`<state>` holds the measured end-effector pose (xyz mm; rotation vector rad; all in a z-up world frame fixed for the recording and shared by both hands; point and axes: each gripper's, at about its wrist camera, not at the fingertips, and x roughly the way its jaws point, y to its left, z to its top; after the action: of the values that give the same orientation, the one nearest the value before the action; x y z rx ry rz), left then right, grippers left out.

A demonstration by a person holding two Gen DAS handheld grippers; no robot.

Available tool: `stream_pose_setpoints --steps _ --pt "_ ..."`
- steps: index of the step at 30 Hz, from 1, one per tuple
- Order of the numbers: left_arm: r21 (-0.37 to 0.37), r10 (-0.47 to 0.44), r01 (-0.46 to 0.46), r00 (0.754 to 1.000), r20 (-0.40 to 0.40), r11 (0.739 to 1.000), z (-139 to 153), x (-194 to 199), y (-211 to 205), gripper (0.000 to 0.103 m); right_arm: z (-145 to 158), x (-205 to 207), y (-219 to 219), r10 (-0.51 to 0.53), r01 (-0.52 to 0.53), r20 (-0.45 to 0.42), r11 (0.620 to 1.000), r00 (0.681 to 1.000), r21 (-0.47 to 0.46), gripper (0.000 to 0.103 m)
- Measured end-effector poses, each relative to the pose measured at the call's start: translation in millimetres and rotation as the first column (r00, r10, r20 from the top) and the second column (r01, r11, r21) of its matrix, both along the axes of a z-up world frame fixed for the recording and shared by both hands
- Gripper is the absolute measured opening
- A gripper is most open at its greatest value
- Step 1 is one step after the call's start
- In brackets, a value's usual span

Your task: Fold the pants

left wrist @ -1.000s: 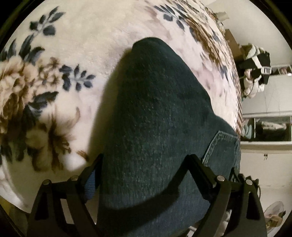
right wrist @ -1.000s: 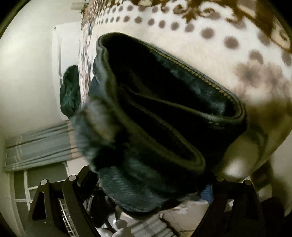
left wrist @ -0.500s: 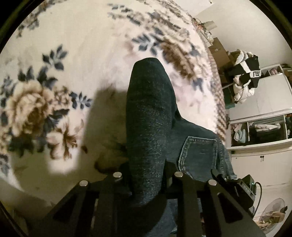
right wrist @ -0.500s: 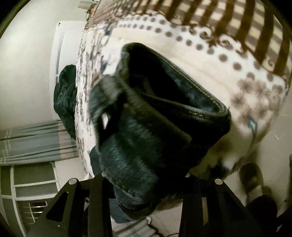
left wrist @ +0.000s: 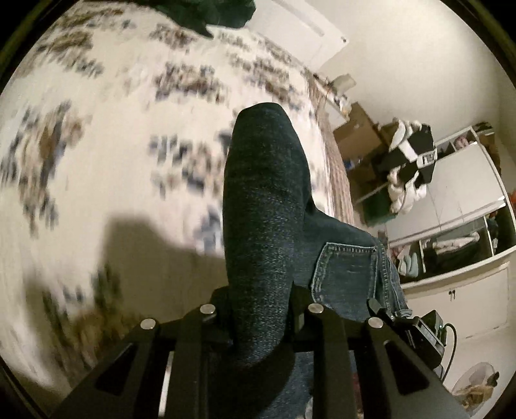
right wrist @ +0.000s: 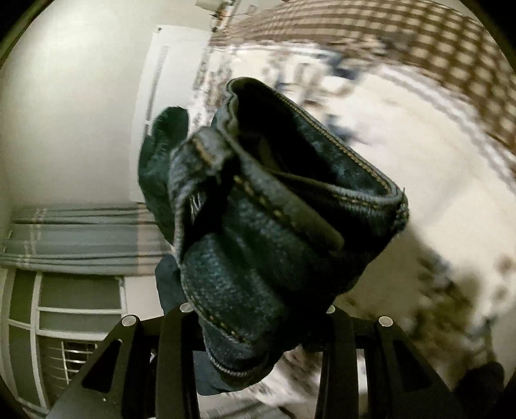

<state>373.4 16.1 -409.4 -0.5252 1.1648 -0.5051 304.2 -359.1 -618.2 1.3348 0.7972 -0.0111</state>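
Both grippers have a bite of the jeans (left wrist: 264,225) right now. Up close in the left wrist view, the left gripper (left wrist: 259,309) has its jaws pinching a thick dark fold of denim that sticks up and away from the camera like a tongue, with a back pocket (left wrist: 346,270) showing just to the right of that fold. In the right wrist view the right gripper (right wrist: 258,314) has its jaws pressed onto the waistband end (right wrist: 274,225), bunched into a fat roll with tan stitching and what looks like a belt loop (right wrist: 201,151) near the top left. So the pants are held up off the bed between the two grippers, hanging over the floral blanket (left wrist: 113,145), which is pretty blurred in both views. Further out on the bed there's a dark green garment (left wrist: 209,13) near the far edge. Past the bed, on the left camera's side, a black and white piece of clothing (left wrist: 411,164) hangs by the white wardrobe (left wrist: 464,193), and the right camera catches grey striped curtains (right wrist: 80,238).
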Motion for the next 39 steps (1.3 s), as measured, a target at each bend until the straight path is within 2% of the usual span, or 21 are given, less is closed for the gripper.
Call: stream_pose_setpoints --steps 6,10,15,18,19,20,21,25,28,29,30,31,32,34,35,37,39 --pt "-0.015 0.02 -0.02 0.999 0.033 1.0 -17 146 28 0.018 -2 150 9 -0.021 0.022 0.051 1.0 0.998 -0.018 0.038" --pt "-0.003 0.02 -0.02 1.0 0.023 1.0 -52 233 49 0.018 -30 253 25 -0.016 0.018 0.053 1.0 0.998 -0.019 0.038" --pt "0.028 0.03 -0.03 1.0 -0.009 0.999 -107 308 69 0.019 -81 360 44 0.011 -0.011 0.024 1.0 1.0 -0.029 0.038" --pt "0.061 0.044 -0.04 0.997 -0.065 0.997 -142 332 80 0.022 -115 406 50 0.05 -0.051 -0.026 0.998 0.998 -0.04 0.039" --pt "0.077 0.049 -0.041 0.993 -0.111 0.996 -161 338 83 0.024 -127 417 52 0.069 -0.071 -0.067 0.997 0.995 -0.04 0.043" --pt "0.076 0.055 -0.045 0.989 -0.137 0.996 -170 337 85 0.03 -136 425 52 0.08 -0.086 -0.11 0.995 0.991 -0.048 0.051" --pt "0.069 0.059 -0.049 0.987 -0.15 0.996 -177 336 88 0.036 -142 429 51 0.09 -0.1 -0.143 0.993 0.986 -0.06 0.055" --pt "0.09 0.042 -0.03 0.99 -0.137 0.995 -174 324 91 0.044 -140 427 45 0.135 -0.158 -0.187 0.981 0.973 -0.112 0.064" --pt "0.2 0.046 -0.024 0.994 -0.104 0.979 -154 320 87 0.05 -128 424 37 0.141 -0.185 -0.242 0.968 0.96 -0.171 0.07" --pt "0.259 0.045 -0.023 0.996 -0.079 0.966 -142 315 84 0.056 -118 422 38 0.14 -0.197 -0.259 0.958 0.956 -0.209 0.075" --pt "0.303 0.039 -0.019 0.997 -0.06 0.953 -134 313 81 0.071 -105 419 40 0.142 -0.221 -0.284 0.936 0.948 -0.272 0.078" --pt "0.332 0.032 -0.015 0.998 -0.045 0.943 -127 311 78 0.078 -85 398 53 0.147 -0.243 -0.298 0.917 0.943 -0.318 0.086" --pt "0.373 0.022 -0.015 1.0 -0.016 0.928 -115 303 73 0.085 -65 392 58 0.151 -0.276 -0.326 0.881 0.933 -0.383 0.092" --pt "0.436 0.007 -0.02 0.999 0.031 0.9 -97 292 68 0.087 -41 391 64 0.154 -0.318 -0.352 0.819 0.923 -0.477 0.095" --pt "0.471 -0.004 -0.027 0.998 0.065 0.882 -84 283 63 0.09 -27 387 69 0.152 -0.346 -0.376 0.776 0.914 -0.528 0.1" --pt "0.516 -0.019 -0.042 0.993 0.113 0.856 -63 267 57 0.095 4 377 84 0.144 -0.378 -0.404 0.712 0.904 -0.592 0.102" --pt "0.539 -0.024 -0.059 0.989 0.146 0.84 -40 248 51 0.097 33 353 100 0.137 -0.402 -0.416 0.636 0.899 -0.659 0.102"
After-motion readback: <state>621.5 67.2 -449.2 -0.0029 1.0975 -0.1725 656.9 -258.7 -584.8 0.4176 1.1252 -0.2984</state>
